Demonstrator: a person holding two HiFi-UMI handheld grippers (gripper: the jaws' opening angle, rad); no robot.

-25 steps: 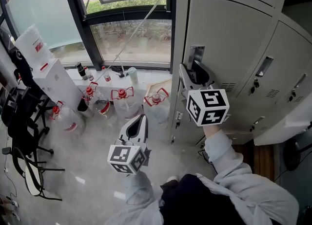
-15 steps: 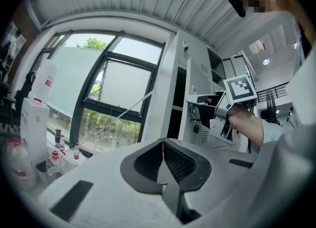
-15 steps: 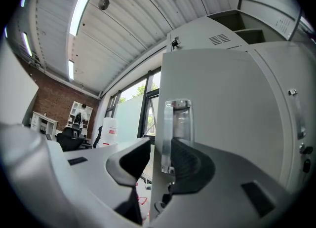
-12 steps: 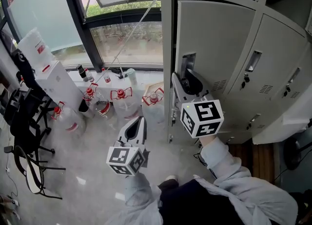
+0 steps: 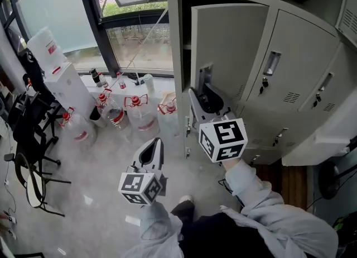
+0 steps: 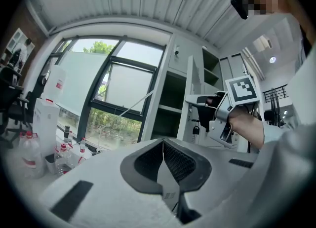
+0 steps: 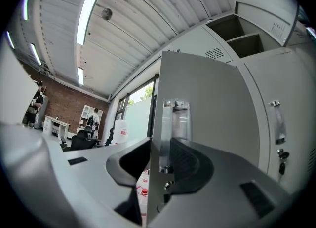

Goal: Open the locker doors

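The grey locker door (image 5: 228, 44) stands partly open, and its dark inside shows along the left edge. My right gripper (image 5: 202, 98) is shut on that door's free edge, just below the recessed handle (image 5: 204, 77). In the right gripper view one jaw sits behind the door (image 7: 207, 103) and the other in front, under the handle (image 7: 175, 123). My left gripper (image 5: 154, 146) hangs lower left of the lockers. It is shut with nothing in it, and its pads (image 6: 170, 160) meet. The right gripper (image 6: 202, 101) also shows at the door in the left gripper view.
The neighbouring locker doors (image 5: 290, 67) to the right are closed and have handles and locks. Several water jugs with red caps (image 5: 136, 114) stand on the floor below the window (image 5: 139, 39). White boxes (image 5: 67, 86) and black chairs (image 5: 30, 134) fill the left side. A pale panel (image 5: 321, 139) juts out at lower right.
The locker door has swung further open, with the right gripper staying on its edge. Both grippers sit slightly lower and further left in the head view.
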